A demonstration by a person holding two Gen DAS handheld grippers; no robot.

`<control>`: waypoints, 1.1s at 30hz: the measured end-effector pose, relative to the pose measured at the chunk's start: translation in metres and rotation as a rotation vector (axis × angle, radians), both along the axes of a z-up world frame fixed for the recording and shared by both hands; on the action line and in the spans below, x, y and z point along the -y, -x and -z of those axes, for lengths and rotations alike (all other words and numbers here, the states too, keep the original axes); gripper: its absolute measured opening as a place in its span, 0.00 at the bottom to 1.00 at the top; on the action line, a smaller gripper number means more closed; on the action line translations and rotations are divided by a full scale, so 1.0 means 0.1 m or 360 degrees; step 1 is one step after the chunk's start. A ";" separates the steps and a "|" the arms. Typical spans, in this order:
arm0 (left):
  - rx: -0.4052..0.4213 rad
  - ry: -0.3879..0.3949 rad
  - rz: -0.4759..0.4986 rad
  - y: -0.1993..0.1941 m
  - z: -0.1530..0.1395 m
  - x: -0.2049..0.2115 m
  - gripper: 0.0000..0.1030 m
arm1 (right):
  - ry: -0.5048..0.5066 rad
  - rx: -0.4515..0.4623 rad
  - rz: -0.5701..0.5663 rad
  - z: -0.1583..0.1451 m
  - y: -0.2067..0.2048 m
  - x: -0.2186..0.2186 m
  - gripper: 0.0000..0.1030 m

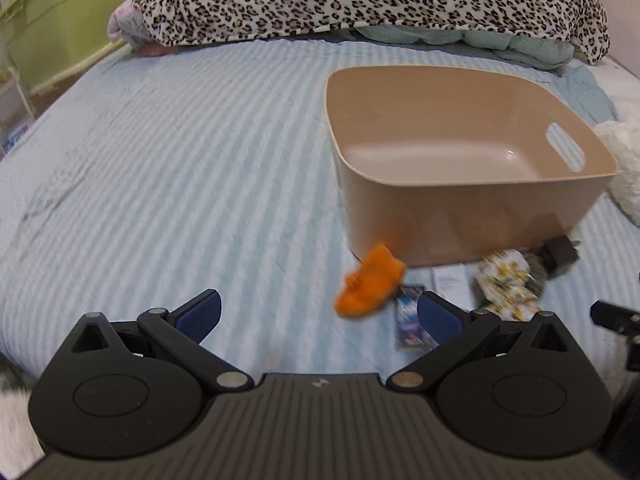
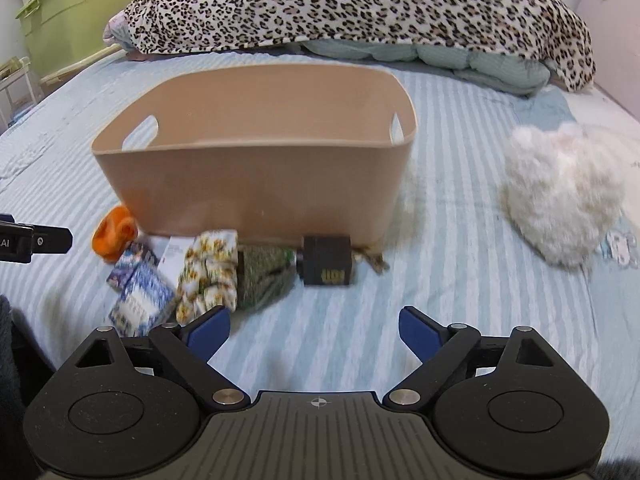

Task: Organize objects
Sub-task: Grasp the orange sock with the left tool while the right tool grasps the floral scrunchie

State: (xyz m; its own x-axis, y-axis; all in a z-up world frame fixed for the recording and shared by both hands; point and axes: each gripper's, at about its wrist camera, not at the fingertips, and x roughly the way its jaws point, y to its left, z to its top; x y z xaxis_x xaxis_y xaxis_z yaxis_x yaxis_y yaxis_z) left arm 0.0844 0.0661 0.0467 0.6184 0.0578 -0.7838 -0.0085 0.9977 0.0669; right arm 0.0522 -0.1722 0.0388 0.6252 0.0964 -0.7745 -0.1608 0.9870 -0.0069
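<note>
Left wrist view: the left gripper [image 1: 318, 316] hangs with jaws spread and empty; the orange cloth [image 1: 370, 282] lies just ahead, centre-right, slanting up-right toward the empty beige bin [image 1: 460, 216]. Right gripper [image 2: 314, 332], likewise released, sits farther off.

Before my fingers, an orange sock [image 2: 114, 233], blue packets [image 2: 138, 286], floral cloth [image 2: 208, 268] and a dark box [image 2: 326, 260] lie bunched against the tan bin's [image 2: 256, 184] near wall.

The left gripper [image 1: 318, 314], jaws spread wide, hovers over the striped blue bedspread [image 1: 180, 152] near an orange cloth item [image 1: 370, 282] beside the tan bin [image 1: 472, 216].
</note>
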 end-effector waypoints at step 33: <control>-0.0228 0.0116 0.0382 -0.55 0.64 0.07 0.21 | -0.0089 -0.0149 -0.0354 0.40 -0.60 -0.67 0.12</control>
